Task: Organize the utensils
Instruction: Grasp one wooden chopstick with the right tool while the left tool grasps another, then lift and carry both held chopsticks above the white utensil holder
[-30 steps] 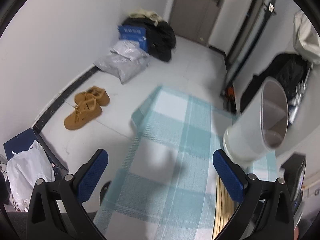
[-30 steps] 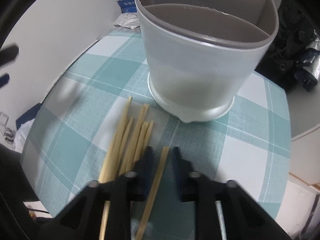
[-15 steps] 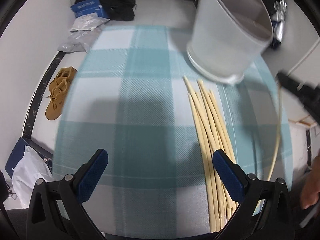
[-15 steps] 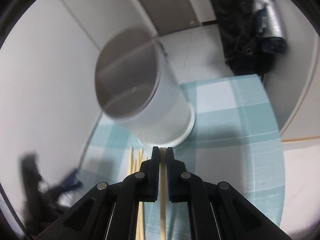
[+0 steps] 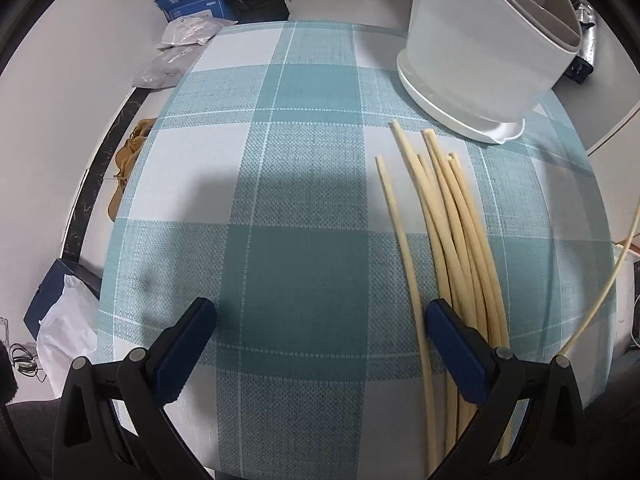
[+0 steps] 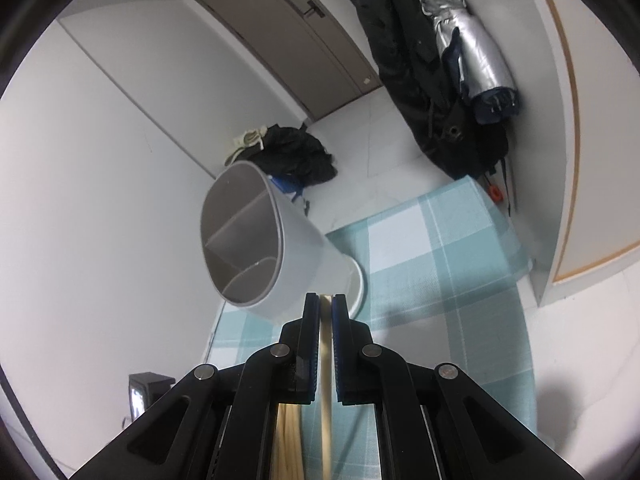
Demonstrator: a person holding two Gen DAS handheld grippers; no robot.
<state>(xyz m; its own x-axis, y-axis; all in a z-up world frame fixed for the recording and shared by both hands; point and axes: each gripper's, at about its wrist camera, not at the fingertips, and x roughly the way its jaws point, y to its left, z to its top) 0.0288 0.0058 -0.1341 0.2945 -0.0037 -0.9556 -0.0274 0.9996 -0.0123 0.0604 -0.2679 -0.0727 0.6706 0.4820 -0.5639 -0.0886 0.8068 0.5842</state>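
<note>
Several pale wooden chopsticks (image 5: 452, 224) lie in a loose bundle on the teal checked tablecloth (image 5: 296, 208). A white utensil holder (image 5: 480, 48) with inner dividers stands just beyond their far tips. My left gripper (image 5: 320, 320) is open above the cloth, its right finger over the bundle's near part, nothing between the pads. My right gripper (image 6: 326, 308) is shut on a single chopstick (image 6: 325, 376), held above the table and aimed toward the holder (image 6: 260, 256). That lifted chopstick (image 5: 616, 272) shows at the right edge of the left wrist view.
The table's edges fall away on the left and right. Tan shoes (image 5: 128, 160), grey bags (image 5: 168, 64) and a blue box (image 5: 192, 4) lie on the floor beyond. Dark coats and a silver umbrella (image 6: 468, 52) hang by the wall near a door (image 6: 296, 32).
The left gripper tipped down over the table, bringing the chopstick bundle into view. The right gripper closed on one chopstick, lifted it off the cloth and rolled, so the holder now looks farther off.
</note>
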